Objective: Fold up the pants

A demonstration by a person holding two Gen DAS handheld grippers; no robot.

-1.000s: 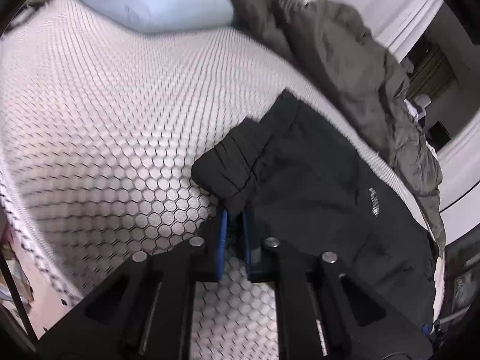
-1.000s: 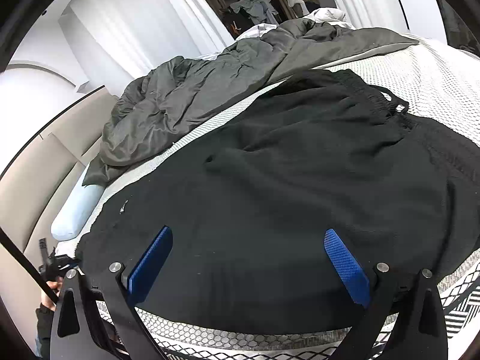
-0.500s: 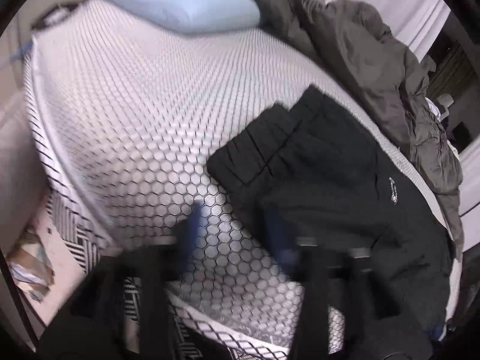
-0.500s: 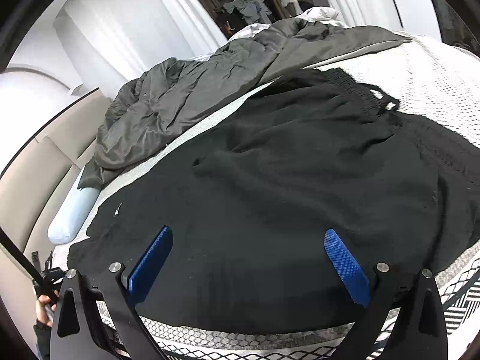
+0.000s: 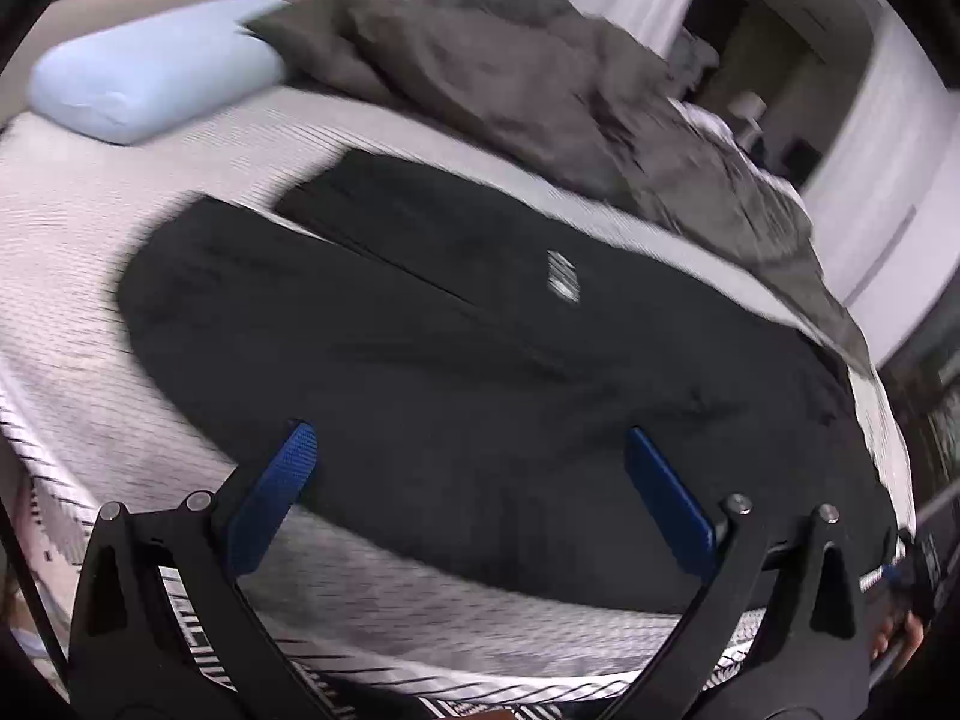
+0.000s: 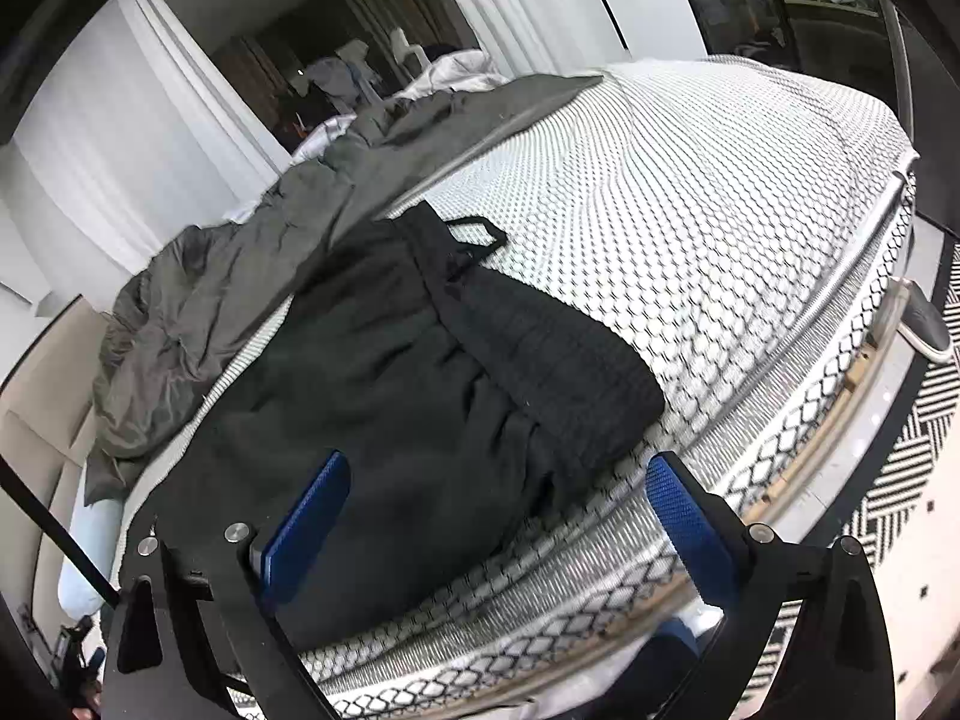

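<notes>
Black pants [image 5: 456, 360] lie flat on the bed, both legs side by side and running away to the left, with a small white logo [image 5: 562, 275] on the far leg. My left gripper [image 5: 467, 432] hovers over the near leg; its jaws are opening wide and nothing is between the blue pads [image 5: 276, 486]. In the right wrist view the pants [image 6: 384, 396] end in a ribbed waistband [image 6: 552, 366] with a loose drawstring [image 6: 477, 234]. My right gripper [image 6: 498, 461] stands open above the near edge beside the waistband and holds nothing.
A crumpled grey duvet [image 5: 540, 84] lies along the far side of the bed, with a light blue pillow [image 5: 150, 72] at its head. The hexagon-patterned mattress [image 6: 690, 228] stretches to the right. A black-and-white rug [image 6: 900, 480] covers the floor beyond the bed's edge.
My left gripper let go of the folded leg end, opened wide and drew back to the right. The right gripper stayed open and swung right, toward the waistband.
</notes>
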